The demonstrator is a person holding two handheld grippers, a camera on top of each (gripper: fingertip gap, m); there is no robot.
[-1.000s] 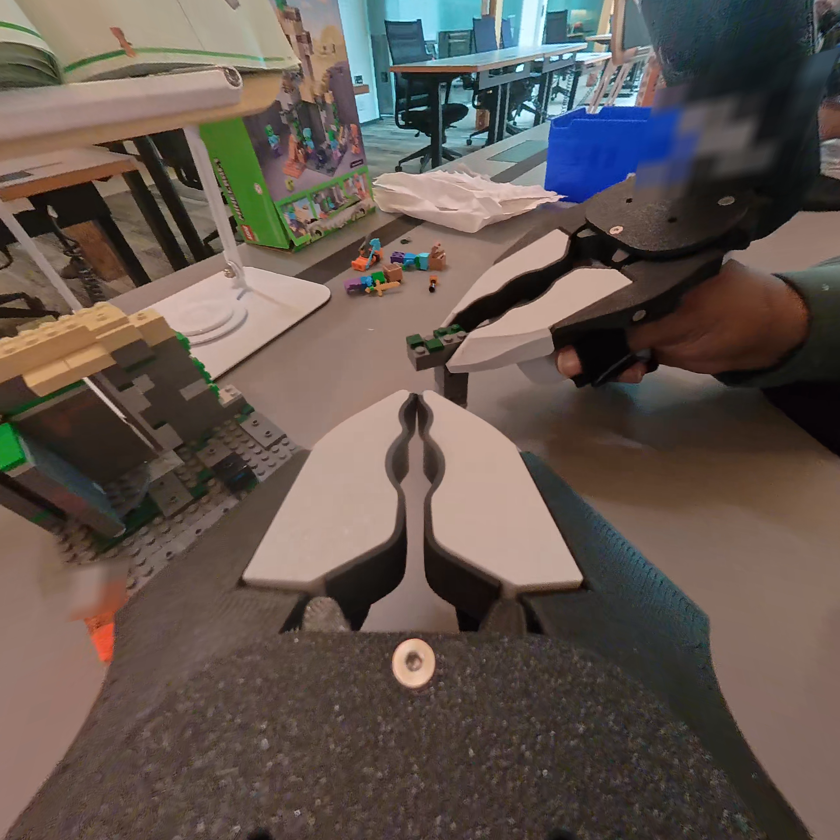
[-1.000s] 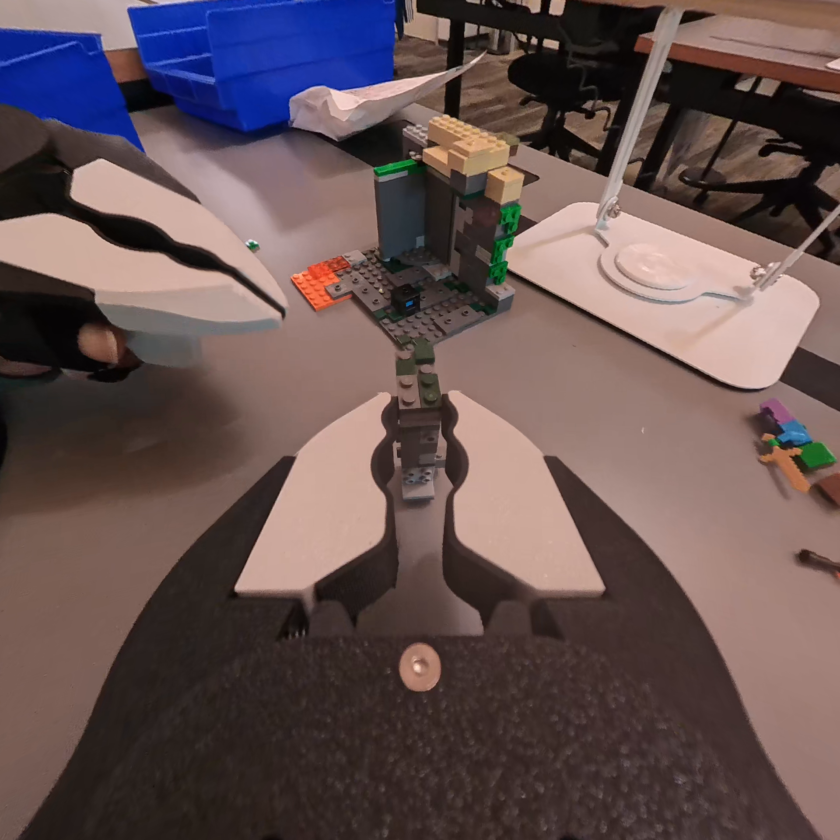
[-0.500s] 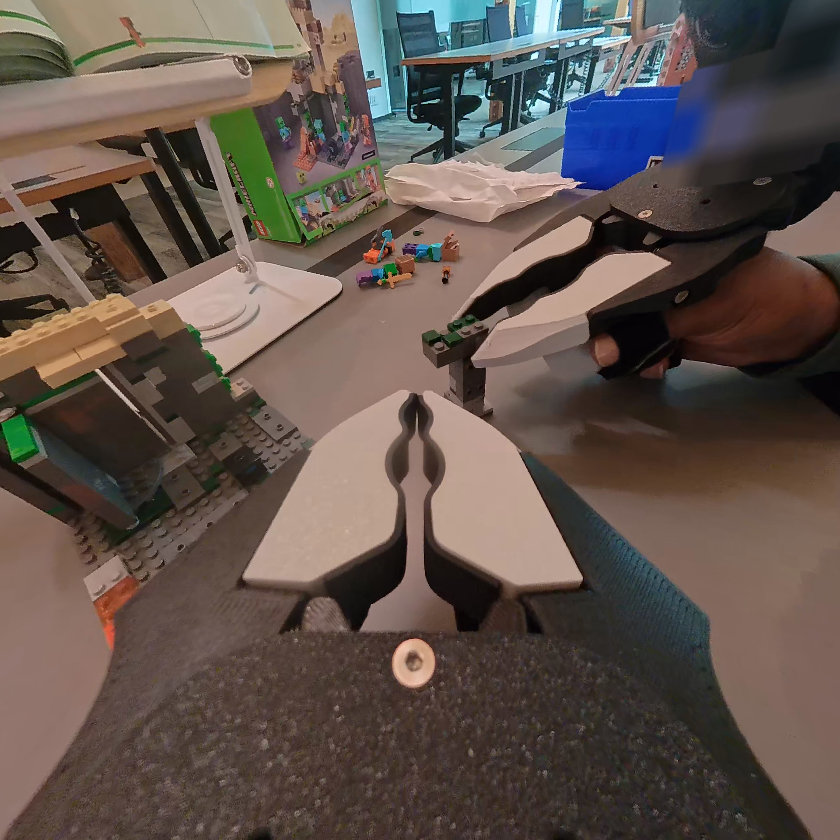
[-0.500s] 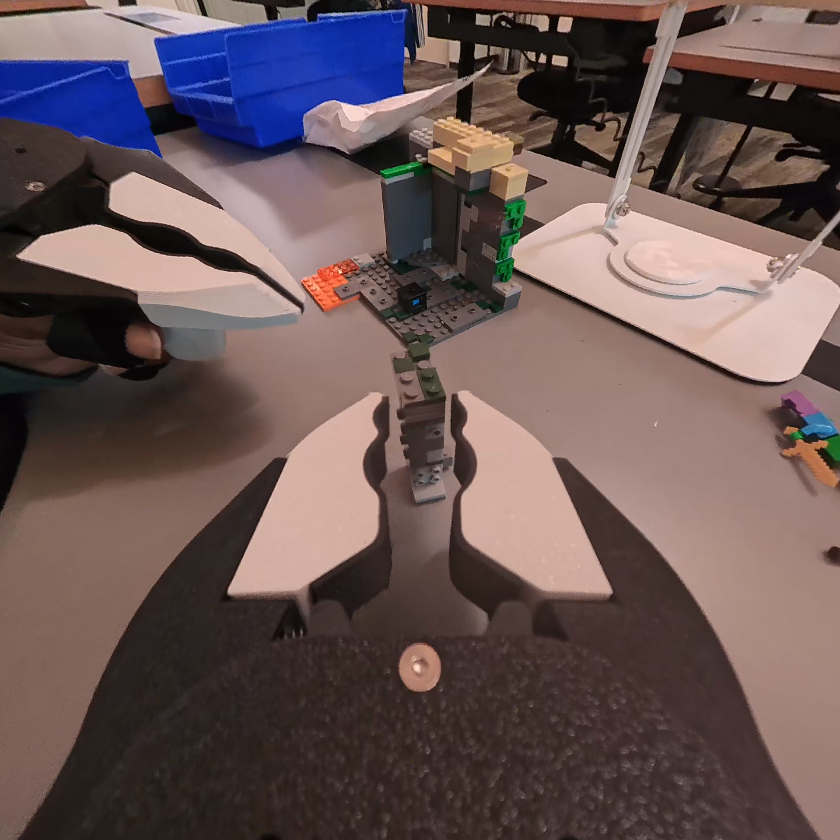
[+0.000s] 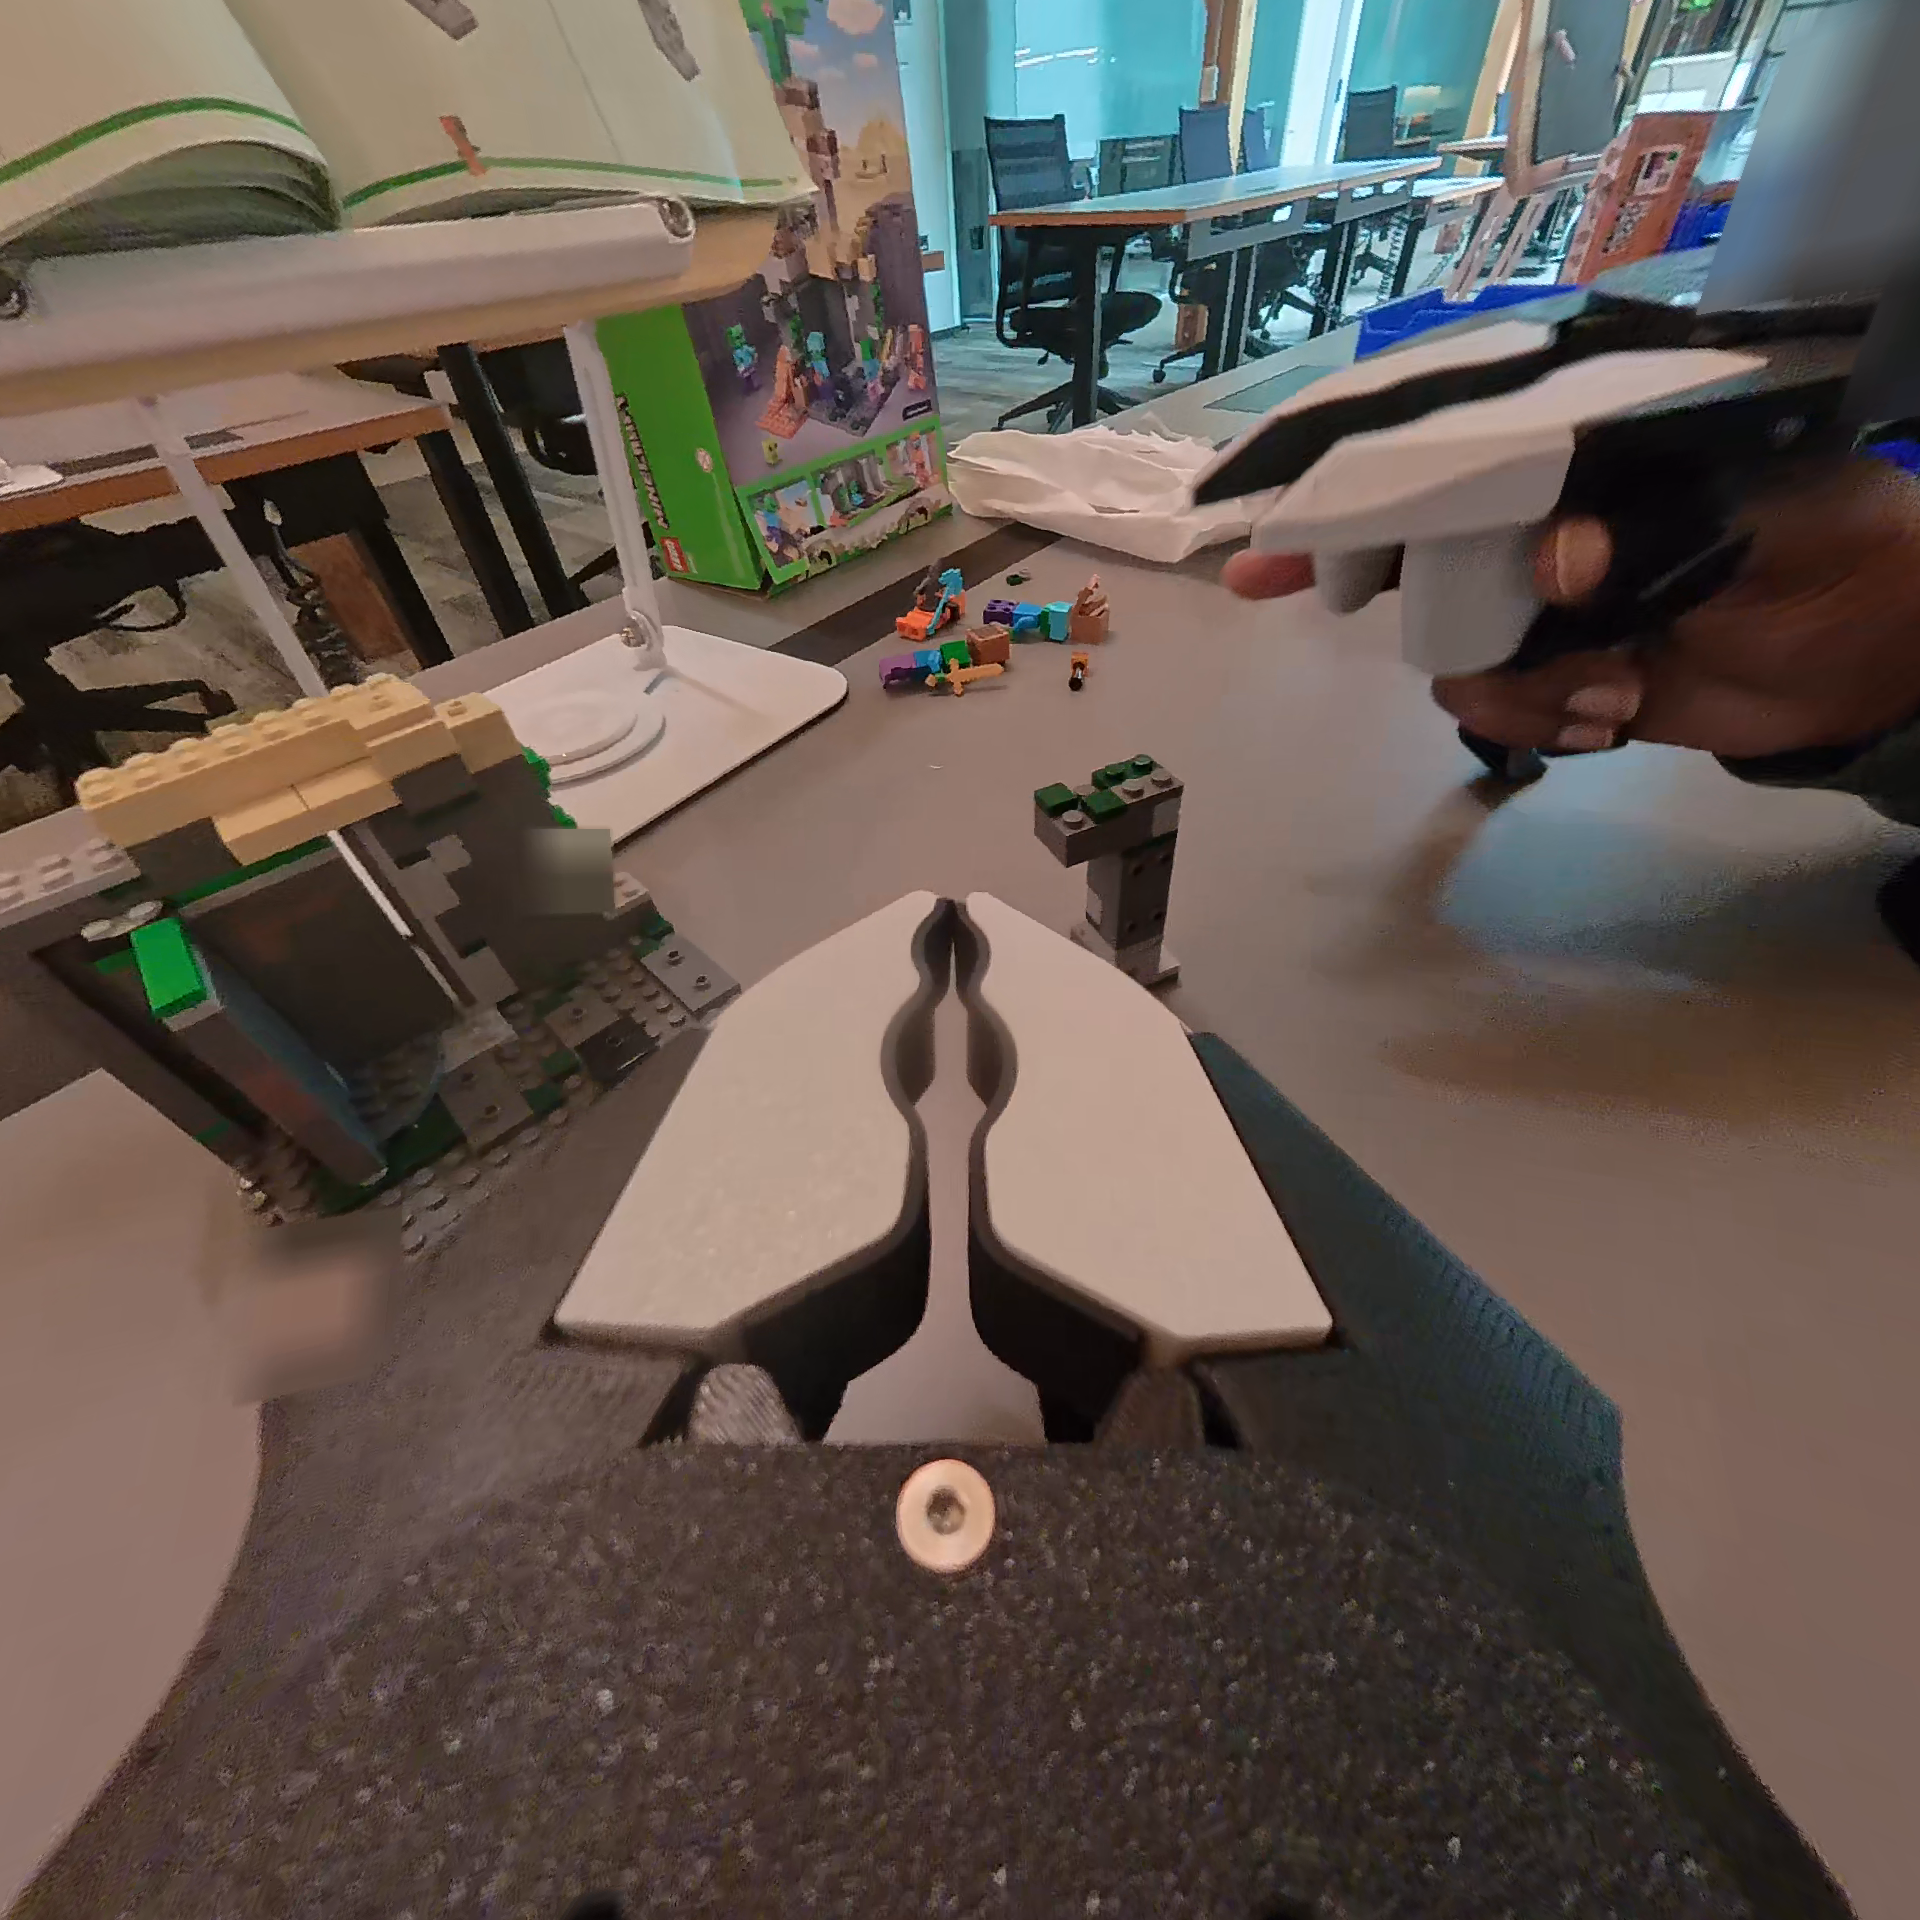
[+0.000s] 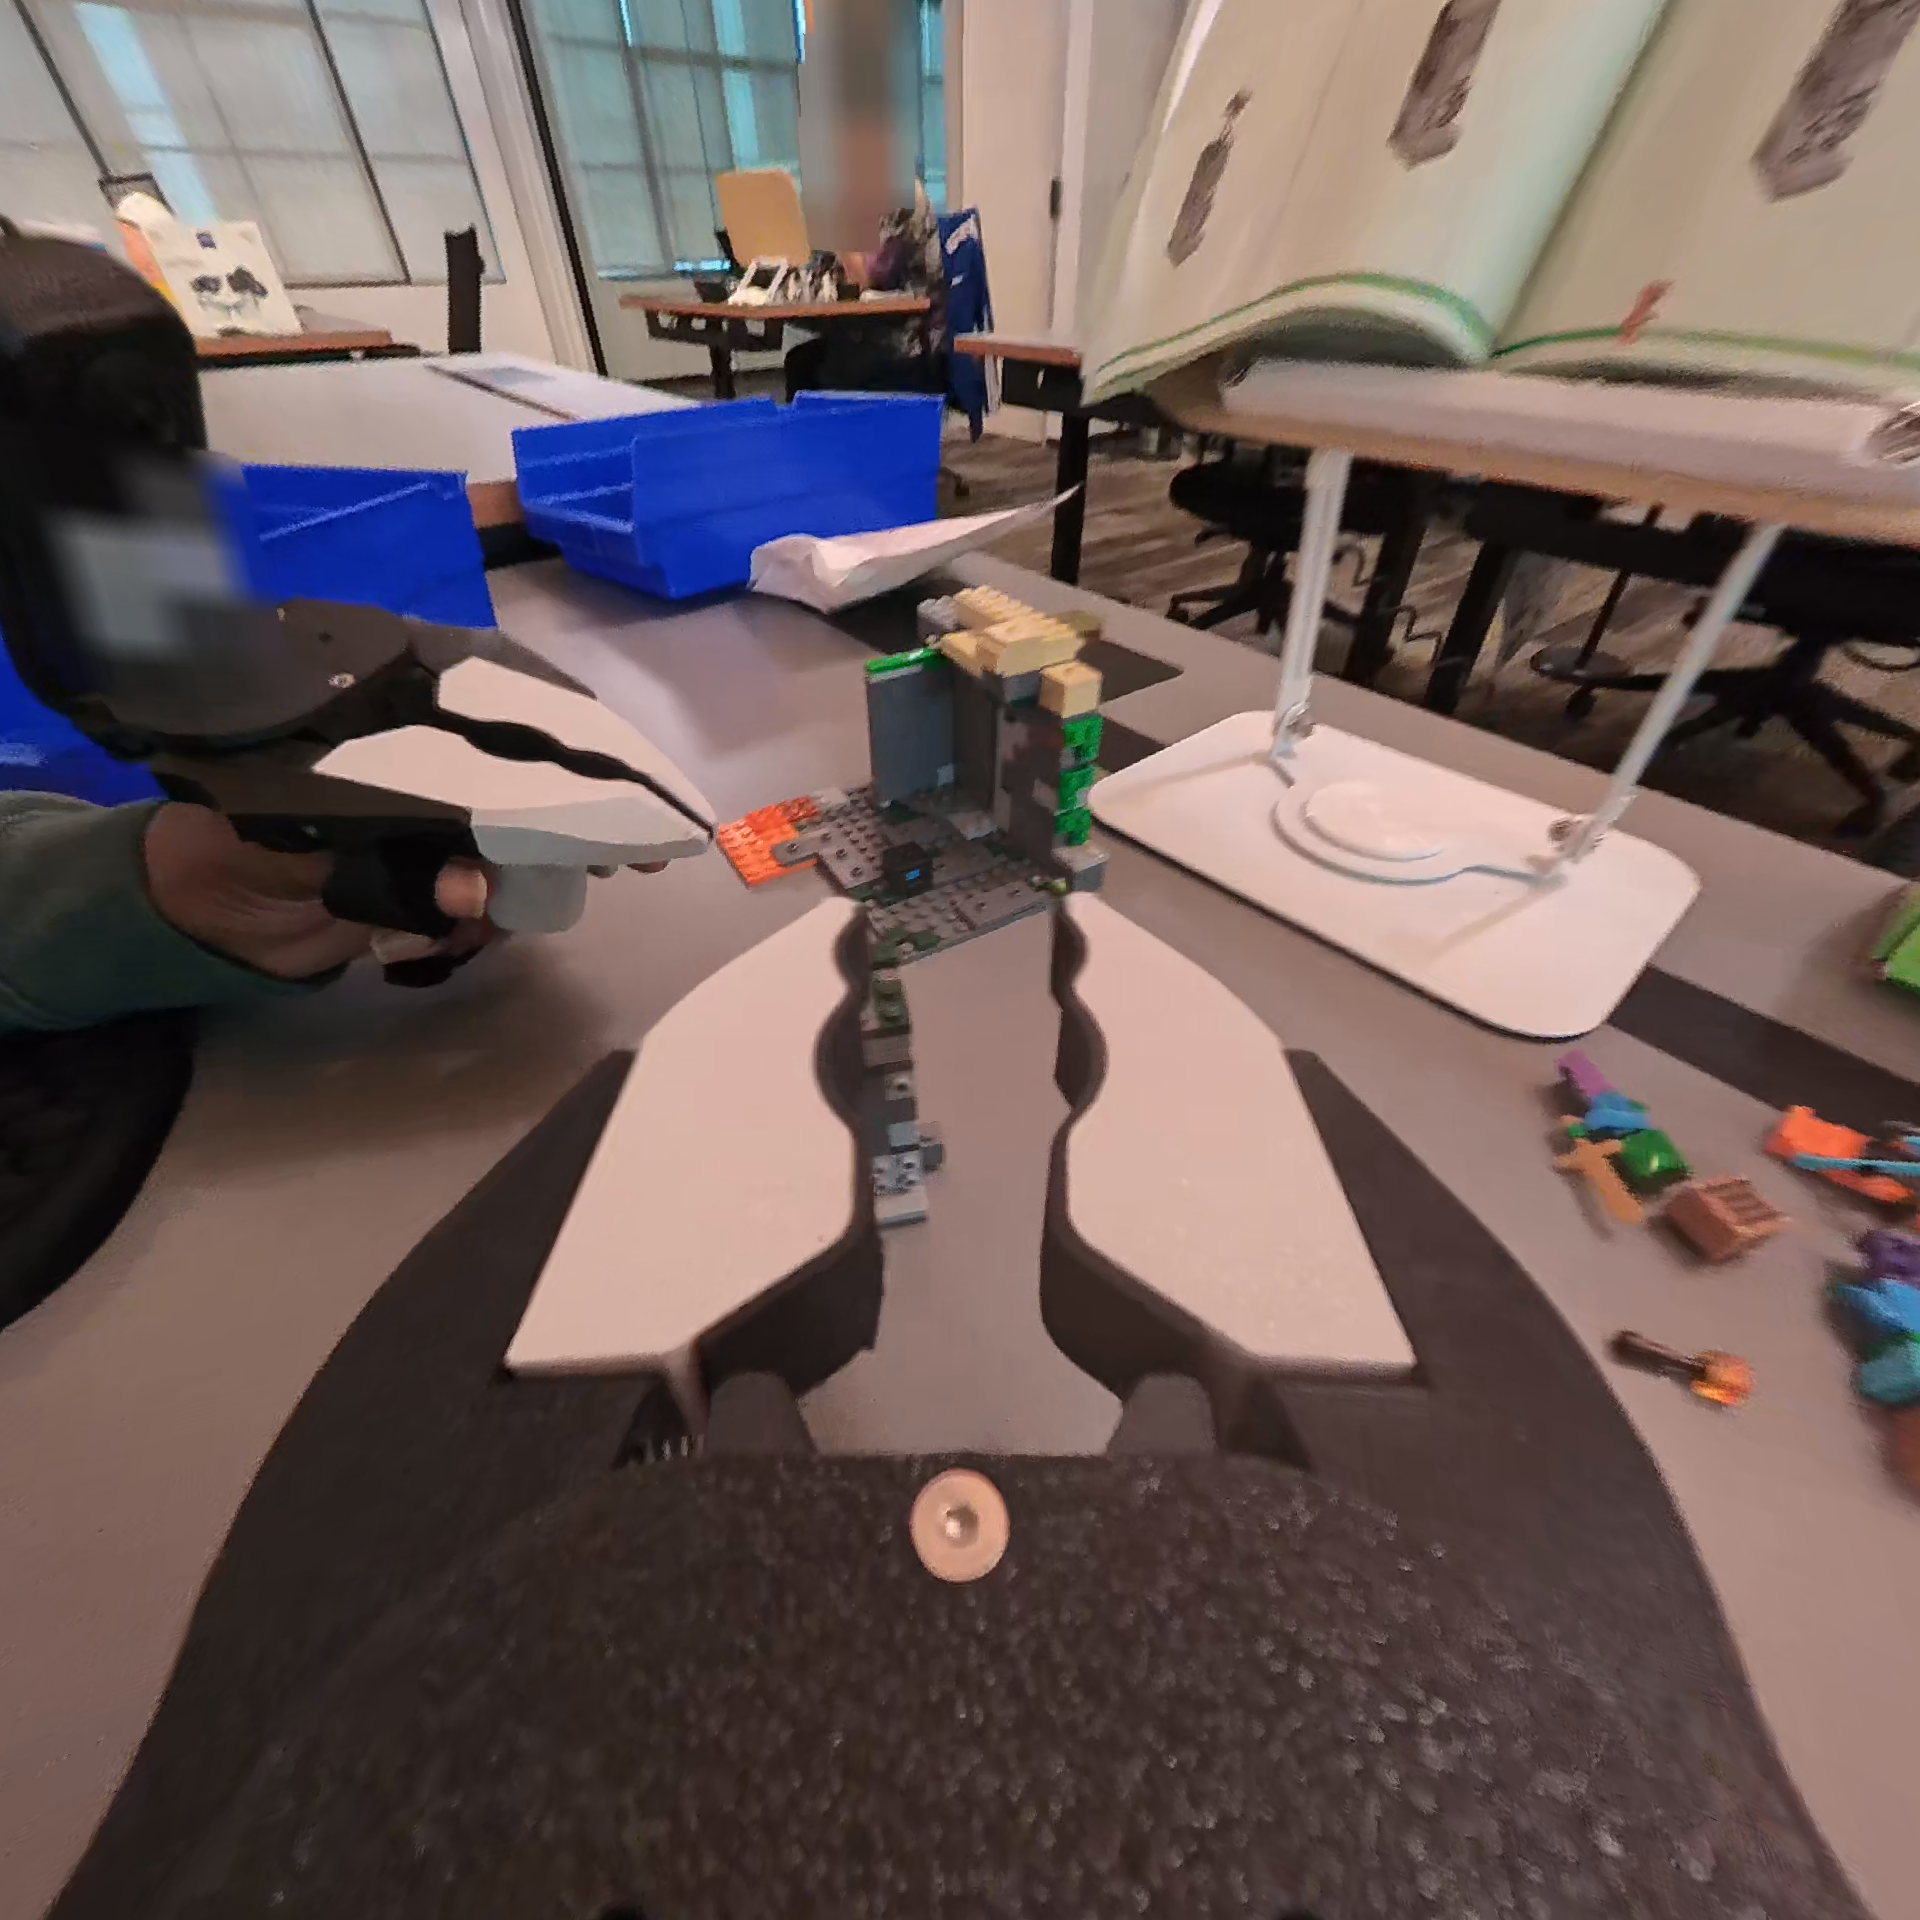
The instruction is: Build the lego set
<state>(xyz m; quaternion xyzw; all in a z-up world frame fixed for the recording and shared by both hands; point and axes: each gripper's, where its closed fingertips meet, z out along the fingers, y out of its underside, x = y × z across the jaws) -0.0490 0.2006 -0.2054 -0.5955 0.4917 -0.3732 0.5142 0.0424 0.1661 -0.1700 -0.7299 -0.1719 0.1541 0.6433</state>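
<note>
The grey pillar [image 5: 1117, 862] stands alone on the table [image 5: 1455, 1195], near the main build [image 5: 312, 935] and free of both tools. The right hand-held gripper [image 6: 961, 935] is spread wide and lifted clear of the pillar; the left hand-held gripper [image 5: 951, 914] is pressed together, empty. The pillar looks top-heavy on a small foot, so a careless brush from either tool could topple it or scatter bricks.

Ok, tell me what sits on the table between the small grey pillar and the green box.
In the left wrist view, a scatter of small colourful lego pieces lies between the grey pillar and the green box; otherwise bare grey table.
</note>
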